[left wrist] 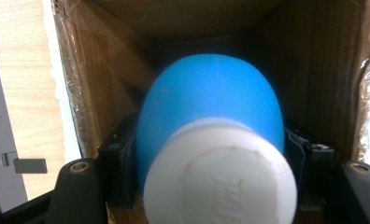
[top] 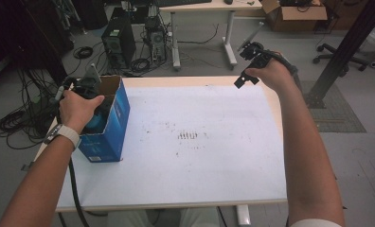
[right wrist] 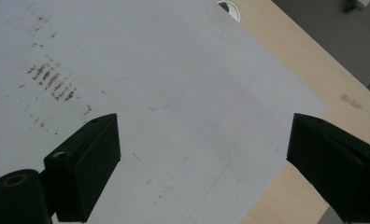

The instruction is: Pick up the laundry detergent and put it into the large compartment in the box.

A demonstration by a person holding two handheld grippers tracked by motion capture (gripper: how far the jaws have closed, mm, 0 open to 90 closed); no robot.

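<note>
The high view looks forward and down over the worktop (top: 185, 142). The left gripper view peers close into the box (left wrist: 103, 70) at nine o'clock. The right gripper view shares that white worktop from two o'clock.

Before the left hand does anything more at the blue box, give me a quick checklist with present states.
1. Blue bottle sits between the left gripper jaws: ok.
2. Pads press on the bottle: cannot tell.
3. White cap on the bottle: ok.
4. Bottle inside the blue box: ok.
5. Right gripper open, holding nothing, above the table: ok.
6. Box stands fully on the table: ok.
</note>
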